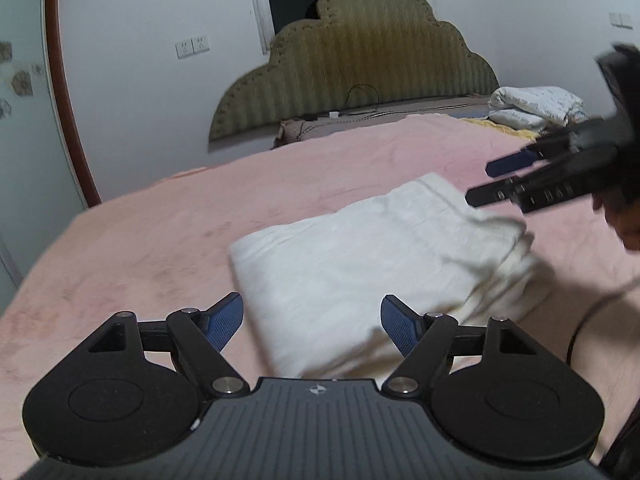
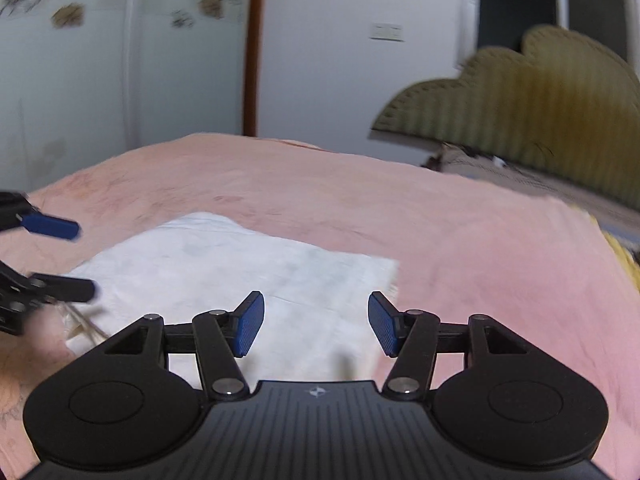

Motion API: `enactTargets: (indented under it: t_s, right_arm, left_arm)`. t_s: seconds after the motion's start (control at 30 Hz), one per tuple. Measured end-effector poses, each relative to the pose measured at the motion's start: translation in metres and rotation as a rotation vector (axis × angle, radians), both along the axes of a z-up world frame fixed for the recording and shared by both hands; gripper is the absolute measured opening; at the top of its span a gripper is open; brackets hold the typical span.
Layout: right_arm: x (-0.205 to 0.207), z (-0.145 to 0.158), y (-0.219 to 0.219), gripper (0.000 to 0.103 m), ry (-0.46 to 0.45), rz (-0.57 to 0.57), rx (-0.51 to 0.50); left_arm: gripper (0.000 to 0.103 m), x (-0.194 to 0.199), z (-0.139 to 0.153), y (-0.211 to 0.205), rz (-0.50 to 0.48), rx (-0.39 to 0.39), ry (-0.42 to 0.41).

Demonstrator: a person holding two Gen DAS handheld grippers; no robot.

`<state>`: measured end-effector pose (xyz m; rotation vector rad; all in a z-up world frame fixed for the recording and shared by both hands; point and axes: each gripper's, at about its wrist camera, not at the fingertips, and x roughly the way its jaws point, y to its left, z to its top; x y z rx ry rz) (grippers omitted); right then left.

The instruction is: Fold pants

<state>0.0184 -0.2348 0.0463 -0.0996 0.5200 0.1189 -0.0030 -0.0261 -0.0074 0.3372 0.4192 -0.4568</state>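
left gripper (image 1: 312, 326): jaws apart, nothing held | right gripper (image 2: 316, 328): jaws apart, nothing held | pants (image 1: 360, 264): folded, seen ahead between both jaw pairs | laid on blanket (image 1: 160, 220)

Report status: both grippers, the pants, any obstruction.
Left gripper open, empty. Right gripper open, empty. White pants lie folded on pink blanket, neither gripper touching. Nothing on the pants.
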Motion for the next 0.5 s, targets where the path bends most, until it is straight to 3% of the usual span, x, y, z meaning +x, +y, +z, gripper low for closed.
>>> enactTargets:
  t_s: [0.13,0.3,0.5]
  right_arm:
    - [0.009,-0.006,0.018,0.058,0.042,0.036,0.016]
    - [0.009,-0.023,0.024,0.060,0.080,0.051,0.043]
    - [0.010,-0.034,0.018,0.060,0.097,0.034,0.089]
  left_arm:
    - [0.079,-0.014,-0.016,0.013,-0.030,0.082,-0.022]
    - [0.082,-0.015,-0.027,-0.007,-0.034,0.168,-0.086]
    - [0.084,0.015,-0.046,-0.029,0.138,0.261,-0.093]
